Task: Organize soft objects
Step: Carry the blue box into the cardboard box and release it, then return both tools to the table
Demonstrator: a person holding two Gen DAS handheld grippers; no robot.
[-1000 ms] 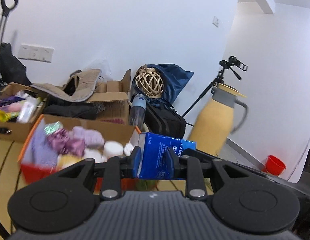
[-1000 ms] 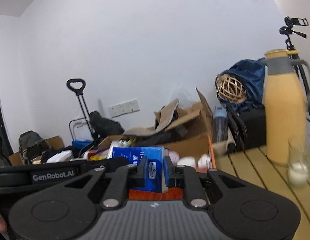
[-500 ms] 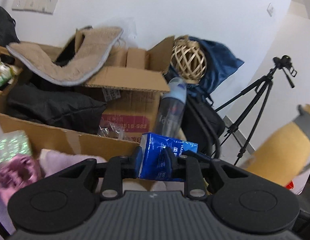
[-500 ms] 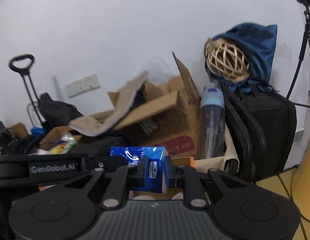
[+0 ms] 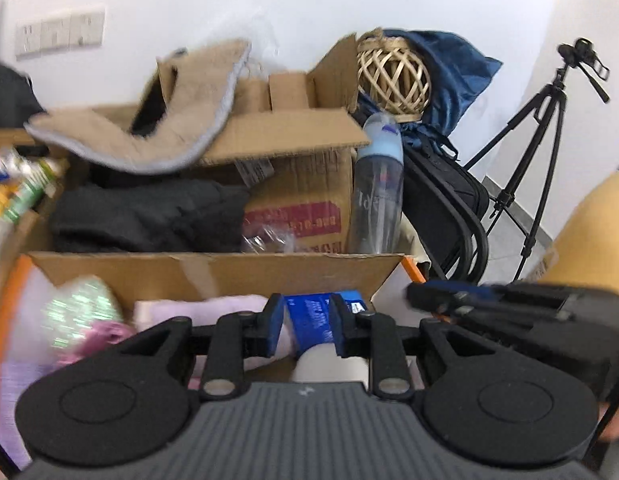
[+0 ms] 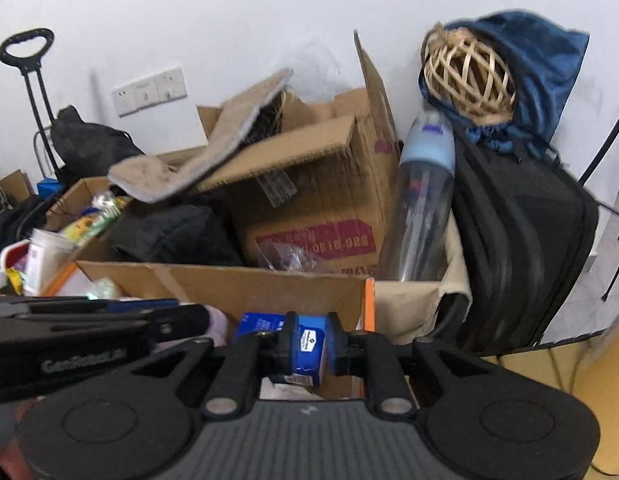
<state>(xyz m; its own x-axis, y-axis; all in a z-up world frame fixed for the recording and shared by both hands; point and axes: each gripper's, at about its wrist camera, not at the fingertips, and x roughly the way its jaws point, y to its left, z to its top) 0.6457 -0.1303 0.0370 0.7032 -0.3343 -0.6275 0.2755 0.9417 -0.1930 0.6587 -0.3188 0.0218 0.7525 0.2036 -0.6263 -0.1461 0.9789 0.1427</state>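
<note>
A blue tissue pack (image 5: 309, 322) is pinched at one end by my left gripper (image 5: 307, 328), which is shut on it. My right gripper (image 6: 311, 340) is shut on the other end of the same pack (image 6: 309, 344). The pack hangs low inside the open cardboard box with orange edges (image 5: 213, 272), just above a white roll (image 5: 329, 364) and beside a pink cloth (image 5: 213, 308). A glittery green bundle (image 5: 77, 312) lies at the box's left. The right gripper (image 5: 413, 298) shows at the left wrist view's right edge, and the left gripper (image 6: 201, 316) at the right wrist view's left.
Behind the box stand a larger carton (image 5: 301, 200) with a beige mat (image 5: 149, 136) draped on it, a clear water bottle (image 5: 377, 192), a black bag (image 5: 441, 196), a wicker ball (image 5: 393, 76) and a tripod (image 5: 529, 140). A yellow jug (image 5: 589, 236) is at the right.
Both grippers have carried the blue pack forward and down, from in front of the box to low inside it. The jug has slid off to the right of both views.
</note>
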